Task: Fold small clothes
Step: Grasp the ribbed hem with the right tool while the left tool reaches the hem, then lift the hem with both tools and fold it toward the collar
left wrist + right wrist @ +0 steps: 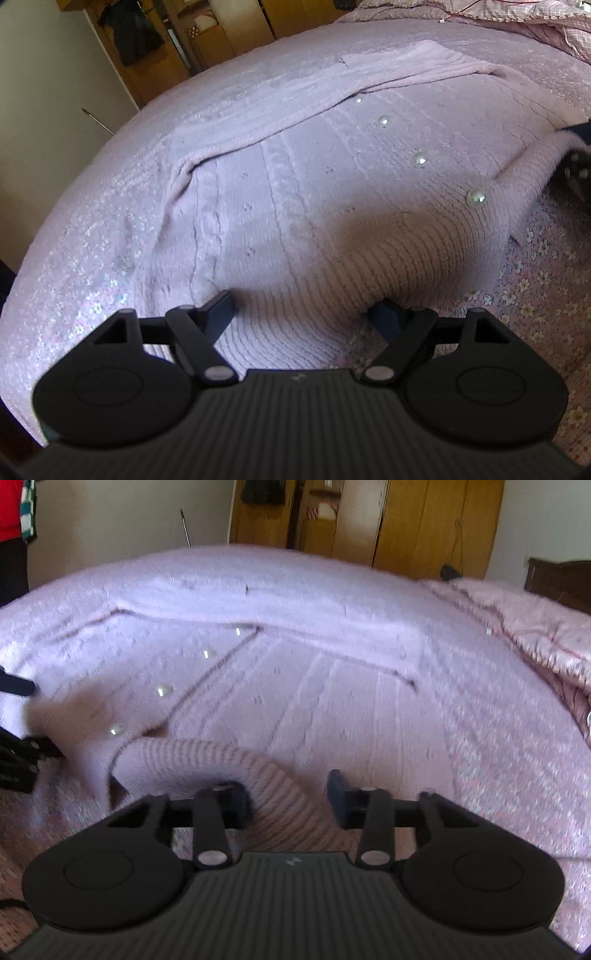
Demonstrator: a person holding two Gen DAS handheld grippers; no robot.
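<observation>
A soft, light purple knitted sweater (295, 192) lies spread out flat and fills the middle of both views. A row of shiny round buttons (420, 159) runs down its front, toward the right in the left view. One sleeve (295, 96) is folded across the top. The ribbed bottom edge (280, 775) is lifted up and bunched at the lower middle.
</observation>
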